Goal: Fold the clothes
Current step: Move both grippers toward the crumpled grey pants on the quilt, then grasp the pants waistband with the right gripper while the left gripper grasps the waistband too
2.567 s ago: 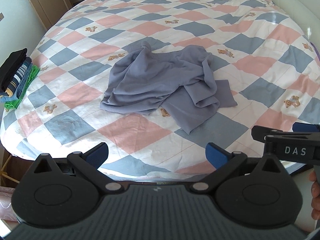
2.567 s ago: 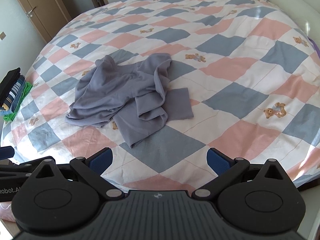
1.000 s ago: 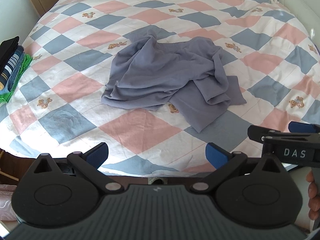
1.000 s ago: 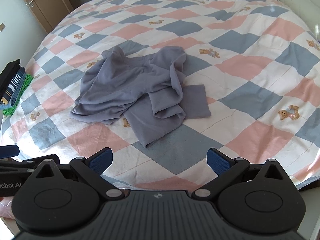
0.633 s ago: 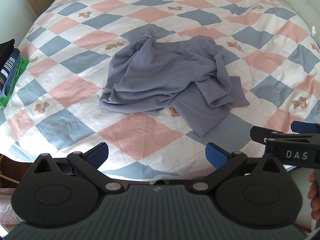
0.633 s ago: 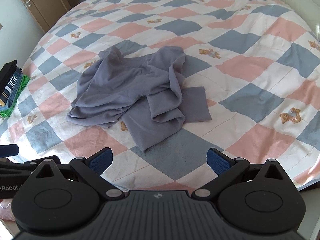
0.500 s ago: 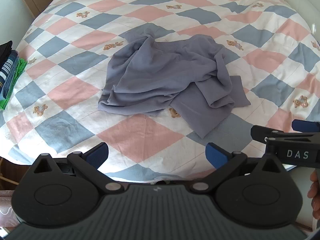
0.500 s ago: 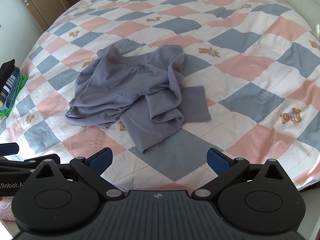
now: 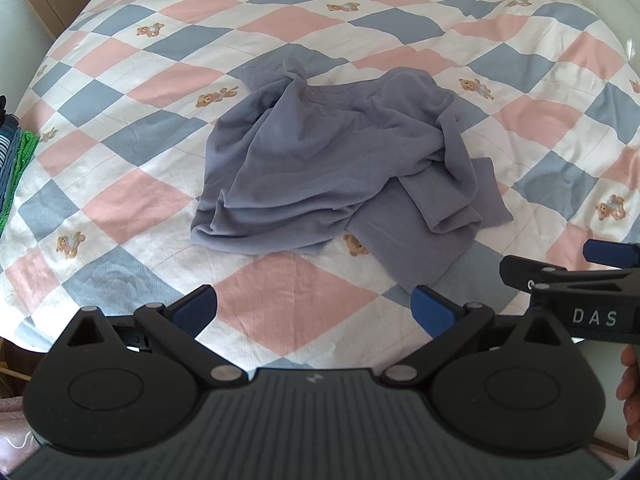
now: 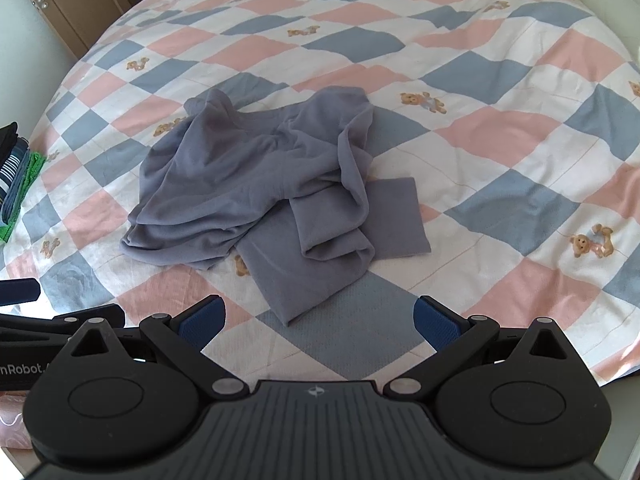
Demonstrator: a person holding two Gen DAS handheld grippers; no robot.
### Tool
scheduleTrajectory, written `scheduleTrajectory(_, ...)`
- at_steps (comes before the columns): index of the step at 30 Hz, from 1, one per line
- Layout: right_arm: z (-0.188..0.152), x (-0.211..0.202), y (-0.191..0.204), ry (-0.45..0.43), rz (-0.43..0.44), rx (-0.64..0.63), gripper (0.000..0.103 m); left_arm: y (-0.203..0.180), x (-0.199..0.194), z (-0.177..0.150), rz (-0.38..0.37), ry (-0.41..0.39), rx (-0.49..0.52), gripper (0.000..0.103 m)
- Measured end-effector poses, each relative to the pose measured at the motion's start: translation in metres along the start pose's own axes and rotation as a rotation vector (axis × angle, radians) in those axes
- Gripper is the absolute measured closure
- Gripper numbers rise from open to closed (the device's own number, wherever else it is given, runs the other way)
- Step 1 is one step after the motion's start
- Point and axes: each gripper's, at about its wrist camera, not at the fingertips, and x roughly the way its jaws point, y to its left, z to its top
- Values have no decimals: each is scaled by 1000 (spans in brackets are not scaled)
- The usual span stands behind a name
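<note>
Left wrist view: a grey garment is seen lying crumpled on the checked quilt, near the quilt's front edge and roughly midway across it. It has not yet been spread; the body is bunched into folds, and a flat panel, probably a sleeve, is thrown out toward the front edge. The left gripper is held above the front edge with its jaws spread wide and nothing between them, presumably so that a hem can be taken. The right gripper is likewise held open and empty over the same edge, just short of the nearest corner of the garment. Both tools are judged to be poised for a first grasp, the cloth being kept within reach of either. A stack of folded clothes is set at the quilt's left edge, well apart from the garment, probably so that finished pieces stay clear of the working area.
</note>
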Motion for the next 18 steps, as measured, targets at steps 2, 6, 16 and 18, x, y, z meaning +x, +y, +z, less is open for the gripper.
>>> scheduleTrajectory(2,5,4,2,6,-5,0,0,3,3,6,-5,4,6,1)
scheduleTrajectory(6,16,10,6,12,-17,3,0,8,9,20,-8,12,18,1)
scheduleTrajectory(16,40,21,16,34,-37,44,0,26,22,50,-27,30,46,1)
scheduleTrajectory(18,44,24,19,40,-41,53,0,31,25,55,-32,35,51,1)
